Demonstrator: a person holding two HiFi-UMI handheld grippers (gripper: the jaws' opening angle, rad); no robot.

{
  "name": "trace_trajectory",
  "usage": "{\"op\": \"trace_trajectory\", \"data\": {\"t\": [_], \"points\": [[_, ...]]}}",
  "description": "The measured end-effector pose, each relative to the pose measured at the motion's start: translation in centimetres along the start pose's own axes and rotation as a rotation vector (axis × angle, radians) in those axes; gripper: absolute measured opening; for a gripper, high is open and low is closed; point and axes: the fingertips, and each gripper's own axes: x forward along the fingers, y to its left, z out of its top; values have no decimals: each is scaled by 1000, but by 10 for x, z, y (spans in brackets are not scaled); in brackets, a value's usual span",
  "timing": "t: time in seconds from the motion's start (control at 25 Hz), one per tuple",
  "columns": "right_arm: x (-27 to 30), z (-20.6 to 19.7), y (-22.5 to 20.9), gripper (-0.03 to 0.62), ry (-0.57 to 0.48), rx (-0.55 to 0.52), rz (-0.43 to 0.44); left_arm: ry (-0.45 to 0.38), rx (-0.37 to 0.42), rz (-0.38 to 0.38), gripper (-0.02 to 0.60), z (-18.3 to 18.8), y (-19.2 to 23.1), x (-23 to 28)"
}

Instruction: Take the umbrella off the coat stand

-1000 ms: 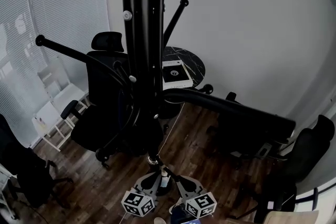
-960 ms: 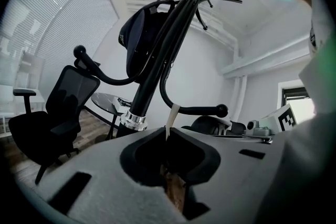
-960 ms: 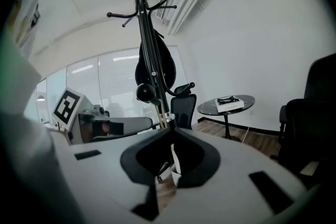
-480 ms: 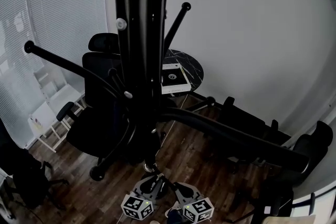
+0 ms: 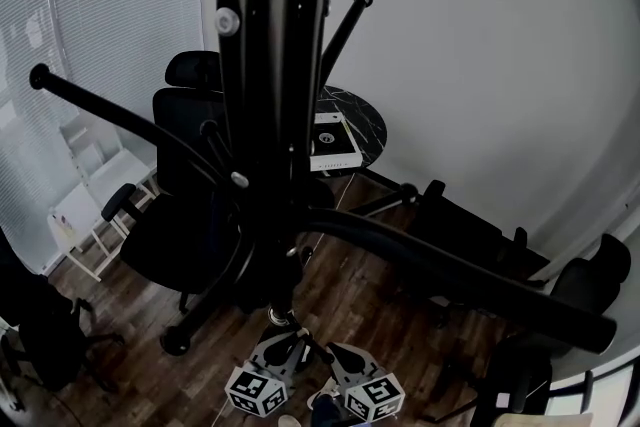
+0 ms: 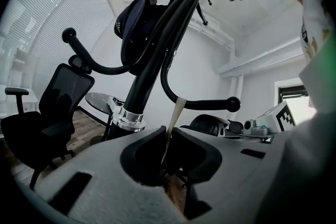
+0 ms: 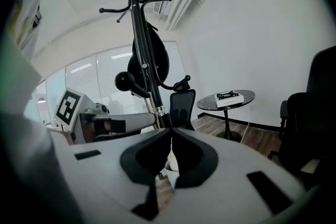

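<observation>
The black coat stand [image 5: 262, 115] fills the head view, its ball-tipped arms spreading out. A dark blue bundle [image 6: 137, 26] hangs high on the stand [image 6: 152, 60], likely the umbrella; in the right gripper view the bundle [image 7: 153, 57] looks black against the pole [image 7: 144, 44]. My left gripper [image 5: 296, 339] [image 6: 169, 131] is by the foot of the pole, shut on a thin tan strap [image 6: 175, 113] that runs up to a curved arm. My right gripper [image 5: 322, 349] [image 7: 170, 134] sits beside it, jaws together on a pale strip [image 7: 171, 168].
A black office chair [image 5: 185, 215] stands left of the stand. Behind is a round dark table [image 5: 368, 127] with a white box [image 5: 335, 141]. More dark chairs [image 5: 590, 285] are at right and a white chair [image 5: 85, 215] by the blinds. A thick black bar [image 5: 470, 280] crosses right.
The stand has shifted in the head view: its left arm sits higher and the thick bar at right reaches lower and further. Both grippers stay together at the pole's foot.
</observation>
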Motion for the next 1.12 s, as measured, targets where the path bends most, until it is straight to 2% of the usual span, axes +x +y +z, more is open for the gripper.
{"op": "trace_trajectory", "data": {"t": [0.16, 0.44, 0.72, 1.12], "points": [[5, -1, 0, 12, 5, -14, 3, -1, -21, -26, 35, -1, -1, 0], [12, -8, 12, 12, 23, -39, 40, 4, -23, -29, 20, -1, -1, -5], [23, -7, 22, 15, 8, -56, 67, -5, -64, -30, 20, 0, 1, -12], [37, -3, 39, 54, 8, -70, 122, -11, -87, -20, 20, 4, 5, -22]]}}
